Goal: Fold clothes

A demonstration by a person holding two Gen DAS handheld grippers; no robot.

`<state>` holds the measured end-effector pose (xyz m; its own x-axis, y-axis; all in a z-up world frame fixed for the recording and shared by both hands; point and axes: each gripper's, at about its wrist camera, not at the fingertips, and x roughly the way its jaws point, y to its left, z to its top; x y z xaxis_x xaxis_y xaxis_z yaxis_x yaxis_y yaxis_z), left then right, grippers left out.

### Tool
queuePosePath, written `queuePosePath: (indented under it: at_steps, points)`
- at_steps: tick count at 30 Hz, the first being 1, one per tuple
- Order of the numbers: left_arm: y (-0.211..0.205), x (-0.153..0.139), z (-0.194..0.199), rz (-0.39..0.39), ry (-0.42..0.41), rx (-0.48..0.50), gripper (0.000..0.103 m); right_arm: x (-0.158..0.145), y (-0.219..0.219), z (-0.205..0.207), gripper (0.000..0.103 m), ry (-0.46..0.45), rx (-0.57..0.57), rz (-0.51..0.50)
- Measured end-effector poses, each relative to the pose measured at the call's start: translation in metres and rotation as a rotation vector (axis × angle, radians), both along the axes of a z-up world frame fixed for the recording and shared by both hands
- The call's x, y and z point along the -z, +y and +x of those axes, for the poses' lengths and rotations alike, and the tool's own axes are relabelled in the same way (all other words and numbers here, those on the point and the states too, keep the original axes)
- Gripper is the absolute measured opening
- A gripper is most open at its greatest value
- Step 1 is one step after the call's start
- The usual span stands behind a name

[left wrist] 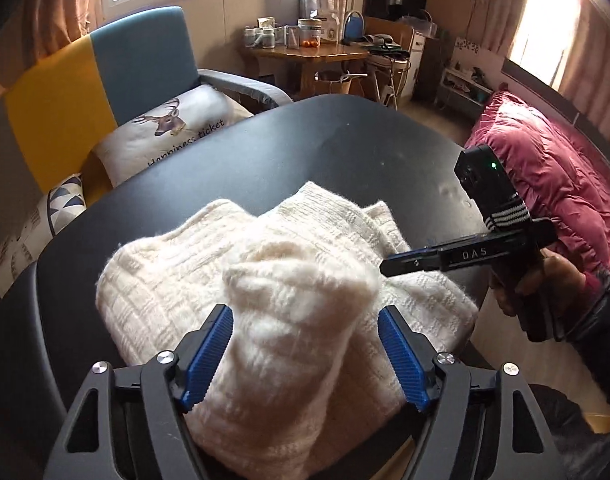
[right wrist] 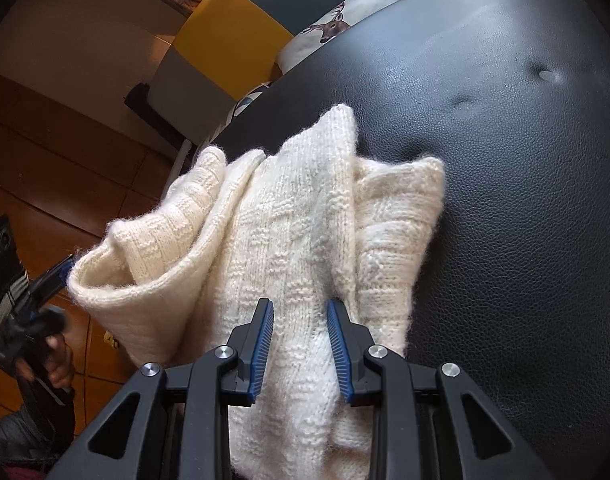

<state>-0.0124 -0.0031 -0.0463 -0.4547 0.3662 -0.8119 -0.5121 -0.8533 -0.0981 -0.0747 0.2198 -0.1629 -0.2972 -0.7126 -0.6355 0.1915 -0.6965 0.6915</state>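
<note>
STATE: my left gripper (left wrist: 305,350) released, straddling cream sweater (left wrist: 273,280) | right gripper (right wrist: 300,350) clenched on its fold | LOCATION: bundled at counter (right wrist: 505,160) edge | RISK: loose overhanging cuff may drag sweater floorward once I release.

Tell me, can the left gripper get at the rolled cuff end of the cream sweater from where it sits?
Probably yes. The left gripper stands open with the rolled cuff bulging between its fingers, and nothing lies in between. The right gripper pinches the sweater farther along, clear of that end.
</note>
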Motion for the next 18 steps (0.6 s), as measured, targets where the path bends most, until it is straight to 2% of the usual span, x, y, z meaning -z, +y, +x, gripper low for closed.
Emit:
queuePosePath:
  at_steps: [1,3,4,5,8,10,11,13,15,18]
  points:
    - [-0.002,-0.004,-0.006,0.049,-0.035,0.007,0.076,0.0,0.001,0.0,0.028,0.003,0.001,-0.006]
    - [-0.013,-0.014,-0.023,0.204,-0.14,0.005,0.078,0.001,0.002,0.0,0.028,0.002,0.001,-0.017]
    - [-0.018,-0.016,-0.035,0.239,-0.187,-0.022,0.085,0.001,0.002,-0.001,0.028,-0.005,0.004,-0.021]
    - [-0.021,-0.017,-0.047,0.251,-0.229,-0.047,0.086,-0.002,0.004,-0.002,0.028,-0.018,0.014,-0.033]
    - [-0.025,-0.011,-0.086,0.218,-0.352,-0.095,0.086,-0.016,0.008,-0.007,0.031,-0.002,-0.008,-0.134]
    - [-0.026,0.0,-0.11,0.23,-0.473,-0.118,0.086,-0.028,0.006,-0.011,0.03,0.038,-0.04,-0.146]
    - [-0.025,0.005,-0.118,0.235,-0.513,-0.124,0.086,-0.034,0.001,-0.013,0.03,0.066,-0.06,-0.111]
    - [-0.021,0.014,-0.131,0.214,-0.569,-0.14,0.086,-0.044,-0.016,-0.019,0.027,0.139,-0.105,0.032]
    - [-0.017,0.023,-0.14,0.182,-0.611,-0.154,0.086,-0.051,-0.029,-0.021,0.023,0.196,-0.154,0.101]
    - [-0.012,0.036,-0.147,0.142,-0.663,-0.164,0.086,-0.045,-0.063,-0.038,0.022,0.199,-0.239,0.181]
